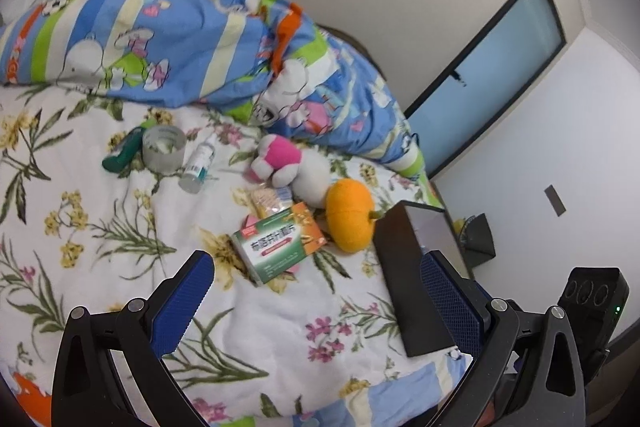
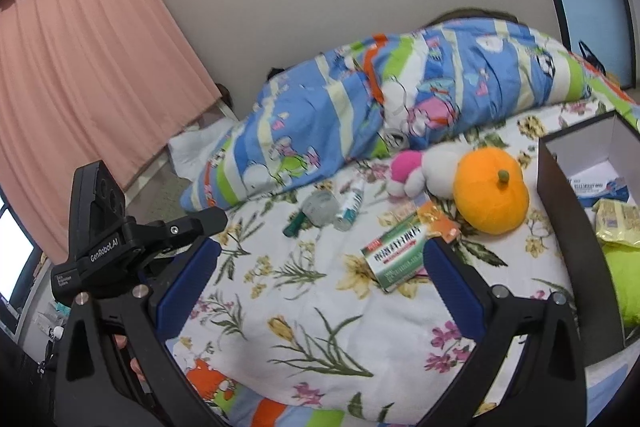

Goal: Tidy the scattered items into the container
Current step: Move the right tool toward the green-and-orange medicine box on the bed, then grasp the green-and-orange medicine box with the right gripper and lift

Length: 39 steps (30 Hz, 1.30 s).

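Observation:
A dark open box (image 1: pixel 404 267) stands on the floral bed at the right; in the right wrist view the box (image 2: pixel 568 227) holds a blue-white packet, a yellow packet and something lime green. Scattered on the bed lie a green medicine box (image 1: pixel 276 247), an orange plush pumpkin (image 1: pixel 350 213), a pink-white plush toy (image 1: pixel 288 163), a small snack packet (image 1: pixel 266 201), a spray bottle (image 1: pixel 199 163), a tape roll (image 1: pixel 163 149) and a green tube (image 1: pixel 122 155). My left gripper (image 1: pixel 316 299) is open and empty above the bed, its right finger by the box wall. My right gripper (image 2: pixel 320 287) is open and empty, near the medicine box (image 2: pixel 400 253).
A rumpled blue cartoon quilt (image 1: pixel 180 27) lies across the back of the bed. A pink curtain (image 2: pixel 88 75) hangs at the left and a dark-framed window (image 1: pixel 488 75) is at the right. The left gripper's camera body (image 2: pixel 100 227) sits close on the left in the right wrist view.

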Motion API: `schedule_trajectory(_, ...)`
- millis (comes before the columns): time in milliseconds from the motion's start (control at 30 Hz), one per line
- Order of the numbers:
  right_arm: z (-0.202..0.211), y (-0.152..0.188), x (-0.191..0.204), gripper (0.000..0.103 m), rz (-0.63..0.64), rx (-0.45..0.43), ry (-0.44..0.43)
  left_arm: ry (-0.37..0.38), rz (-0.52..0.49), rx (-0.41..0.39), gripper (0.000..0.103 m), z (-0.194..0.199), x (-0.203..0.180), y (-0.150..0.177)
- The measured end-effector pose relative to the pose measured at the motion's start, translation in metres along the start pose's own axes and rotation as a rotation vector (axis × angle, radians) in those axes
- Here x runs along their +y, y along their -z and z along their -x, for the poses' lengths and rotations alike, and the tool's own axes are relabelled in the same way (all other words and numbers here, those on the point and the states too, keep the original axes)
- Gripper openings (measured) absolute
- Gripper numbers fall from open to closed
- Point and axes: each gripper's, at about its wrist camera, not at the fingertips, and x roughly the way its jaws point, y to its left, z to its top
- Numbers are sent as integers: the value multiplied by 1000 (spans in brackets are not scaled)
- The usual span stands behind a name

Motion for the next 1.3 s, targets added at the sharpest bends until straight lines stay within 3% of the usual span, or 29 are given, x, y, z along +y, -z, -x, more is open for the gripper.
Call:
schedule_trajectory(600, -131, 19, -86, 103, -131, 193, 61, -51, 119, 183, 103, -131, 80, -2)
schedule_trajectory(1100, -208, 32, -156, 103, -248, 268, 108, 16, 134, 244, 103, -210, 100, -7)
schedule_trajectory(1167, -214, 33, -163, 103, -257, 273, 109, 20, 122, 264, 97, -218, 97, -5)
schedule_trajectory(1200, -216, 33, -165, 101, -261, 274, 108, 19, 116, 274, 88, -222, 96, -4)
schedule_trajectory(1300, -220, 35, -173, 95, -286, 265, 101, 25, 128, 306, 85, -233, 97, 0)
